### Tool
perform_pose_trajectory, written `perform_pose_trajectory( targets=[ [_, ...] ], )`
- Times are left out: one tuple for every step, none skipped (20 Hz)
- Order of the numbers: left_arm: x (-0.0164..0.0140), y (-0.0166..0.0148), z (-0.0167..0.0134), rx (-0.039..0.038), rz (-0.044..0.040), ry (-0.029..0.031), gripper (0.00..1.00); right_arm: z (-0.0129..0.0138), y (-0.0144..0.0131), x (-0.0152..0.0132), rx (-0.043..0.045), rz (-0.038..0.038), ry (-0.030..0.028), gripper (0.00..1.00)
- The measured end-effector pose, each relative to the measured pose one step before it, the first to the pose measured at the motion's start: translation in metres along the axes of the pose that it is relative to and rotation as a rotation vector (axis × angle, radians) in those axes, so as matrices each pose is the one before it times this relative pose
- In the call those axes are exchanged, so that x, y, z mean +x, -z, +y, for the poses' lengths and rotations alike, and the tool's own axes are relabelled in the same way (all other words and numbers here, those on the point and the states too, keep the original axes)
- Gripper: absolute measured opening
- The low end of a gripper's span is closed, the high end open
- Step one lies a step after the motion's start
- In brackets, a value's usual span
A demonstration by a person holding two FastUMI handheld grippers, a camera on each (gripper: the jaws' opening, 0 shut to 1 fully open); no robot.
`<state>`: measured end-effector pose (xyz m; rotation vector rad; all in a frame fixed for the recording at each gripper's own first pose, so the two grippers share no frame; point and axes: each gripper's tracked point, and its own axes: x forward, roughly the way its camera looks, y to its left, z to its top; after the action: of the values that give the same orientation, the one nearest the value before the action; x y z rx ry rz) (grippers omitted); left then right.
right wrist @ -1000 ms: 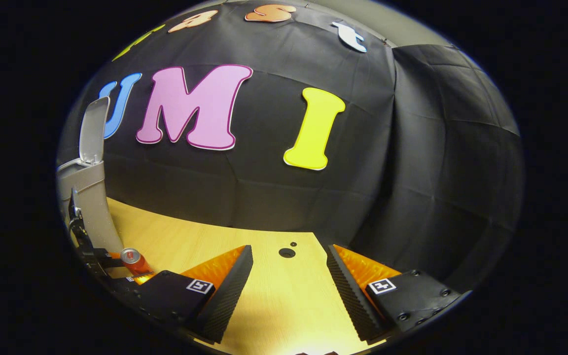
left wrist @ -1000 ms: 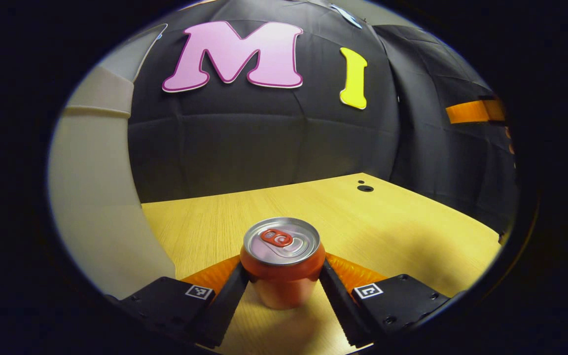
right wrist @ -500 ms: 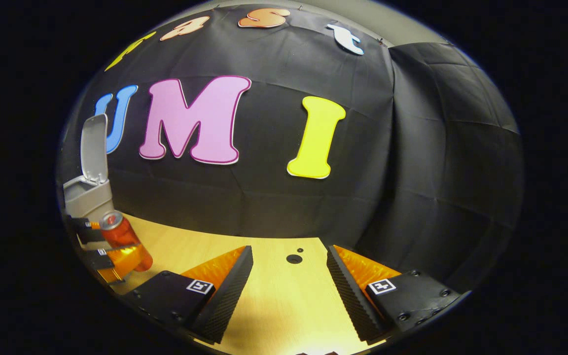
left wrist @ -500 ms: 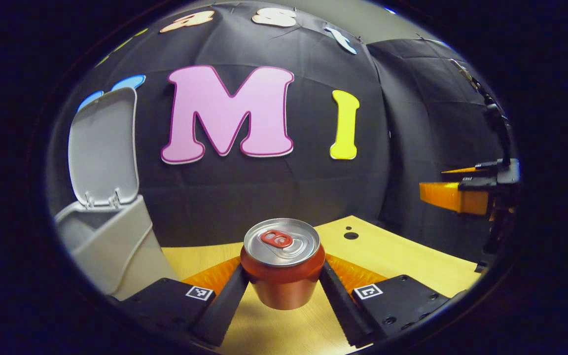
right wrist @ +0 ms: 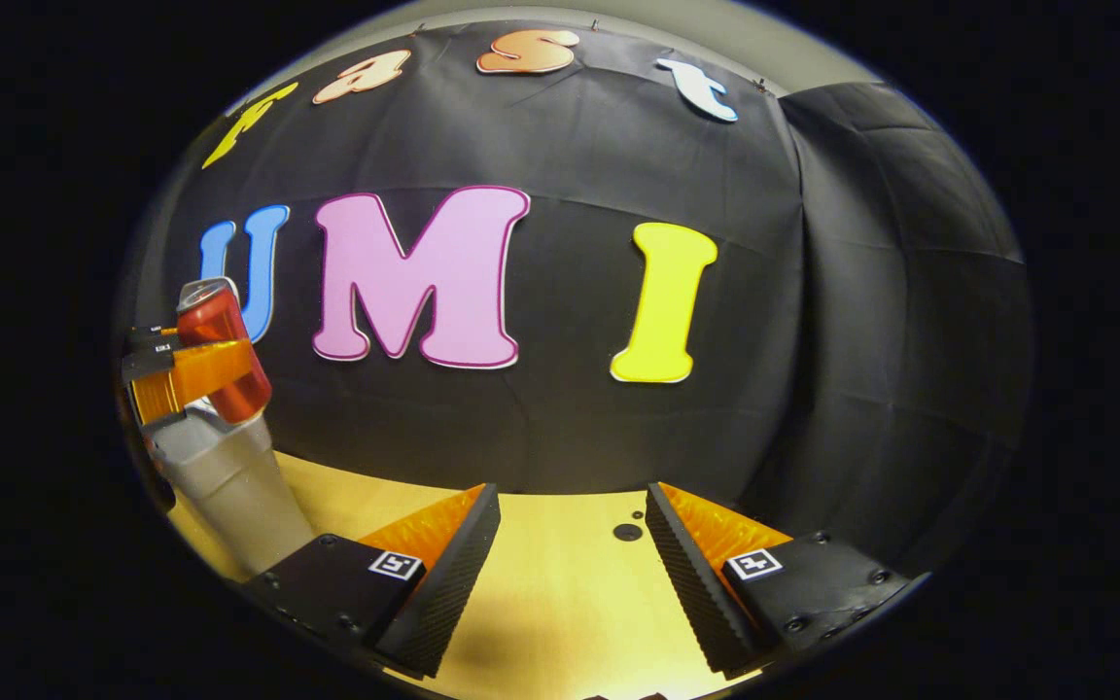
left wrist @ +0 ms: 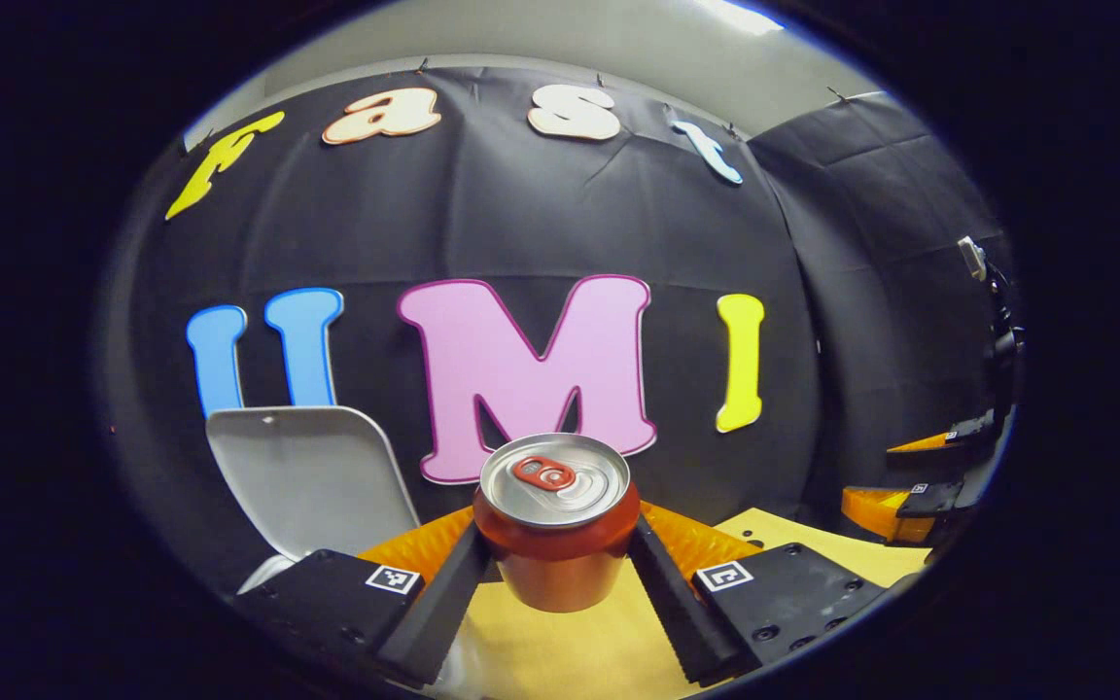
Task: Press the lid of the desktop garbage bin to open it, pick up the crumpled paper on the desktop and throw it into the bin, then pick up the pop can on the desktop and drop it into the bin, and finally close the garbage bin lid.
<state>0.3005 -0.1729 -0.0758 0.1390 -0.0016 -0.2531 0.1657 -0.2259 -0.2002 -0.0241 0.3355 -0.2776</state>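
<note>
Bin [right wrist: 229, 476] is seen standing on the wooden surface [right wrist: 560, 593] at the left of the right gripper view, and its lid [left wrist: 312, 476] is raised upright. Above the bin's open top, the pop can [left wrist: 557, 520] is held upright and clear of the surface, pinched between both fingers of the left claw [left wrist: 557, 574]. The right claw [right wrist: 572, 554] is held low over the surface, well apart from the bin, its fingers spread with nothing between them.

Hand-held gripper [right wrist: 572, 564], black screwed finger mounts, square tag markers, ridged pads [right wrist: 688, 574]
</note>
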Motion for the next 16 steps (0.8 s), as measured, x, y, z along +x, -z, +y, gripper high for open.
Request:
perform_pose_trajectory(
  targets=[
    [-0.00189,-0.00195,0.01890,0.02276,-0.00749,-0.04062,0.88,0.01009,-0.00410,0.00105,0.00070,-0.00541,-0.01811,0.97],
    [-0.00352,0.00295,0.01676,0.01758,0.00479,-0.03444,0.87,0.00970,-0.00274,0.00193,-0.00386,-0.00504,-0.01953,0.97],
    [-0.00265,0.00927,0.01564,0.00693,0.01992,-0.03207,0.88,0.00908,-0.00377,0.00182,-0.00639,-0.00516,-0.01854,0.97],
    [-0.00295,0.01173,0.01485,-0.00395,0.02669,-0.03084,0.87,0.00833,-0.00338,0.00132,-0.00684,-0.00519,-0.01733,0.97],
    [-0.00070,0.01304,0.01562,-0.00986,0.02472,-0.02685,0.87,0.00850,-0.00337,0.00107,-0.00839,-0.00601,-0.01791,0.97],
    [-0.00304,0.01180,0.01258,-0.01005,0.01539,-0.01467,0.88,0.00588,-0.00209,0.00083,-0.00855,-0.00756,-0.01260,0.97],
    [-0.00372,0.01286,0.01099,-0.00442,0.01974,-0.01246,0.88,0.00507,-0.00116,0.00037,-0.00880,-0.00534,-0.01199,0.97],
    [-0.00279,0.01242,0.01209,-0.00315,0.01993,-0.01889,0.88,0.00433,0.00090,0.00066,-0.00623,-0.00090,-0.01053,0.97],
    [-0.00112,0.00961,0.00854,-0.00917,0.01981,-0.01285,0.88,0.00358,0.00141,-0.00023,-0.00420,0.00445,-0.00780,0.97],
    [-0.00112,0.00915,0.00640,-0.02001,0.01881,-0.00882,0.88,0.00234,0.00231,-0.00056,-0.00089,0.00550,-0.00608,0.98],
    [-0.00084,0.00759,0.00507,-0.02120,0.01564,-0.00757,0.88,0.00213,0.00160,-0.00105,0.00036,0.00398,-0.00434,0.97],
    [0.00056,0.00539,0.00416,-0.01162,0.01241,-0.01140,0.88,0.00139,0.00070,-0.00077,0.00132,-0.00106,-0.00450,0.97],
    [0.00059,0.00401,0.00487,0.00585,0.00557,-0.01372,0.88,0.00159,-0.00081,-0.00167,0.00970,-0.00542,-0.00939,0.98],
    [0.00087,0.00115,0.00287,0.00994,-0.00152,-0.00709,0.88,0.00262,-0.00130,-0.00175,0.01640,-0.00941,-0.01048,0.98],
    [0.00021,0.00125,0.00063,0.00841,0.00138,-0.00148,0.88,0.00050,-0.00108,-0.00052,0.01021,-0.00596,-0.00291,0.97],
    [0.00074,0.00162,-0.00082,0.00239,0.00296,0.00265,0.89,-0.00166,0.00050,-0.00119,0.00014,-0.00010,0.00365,0.97]
  ],
)
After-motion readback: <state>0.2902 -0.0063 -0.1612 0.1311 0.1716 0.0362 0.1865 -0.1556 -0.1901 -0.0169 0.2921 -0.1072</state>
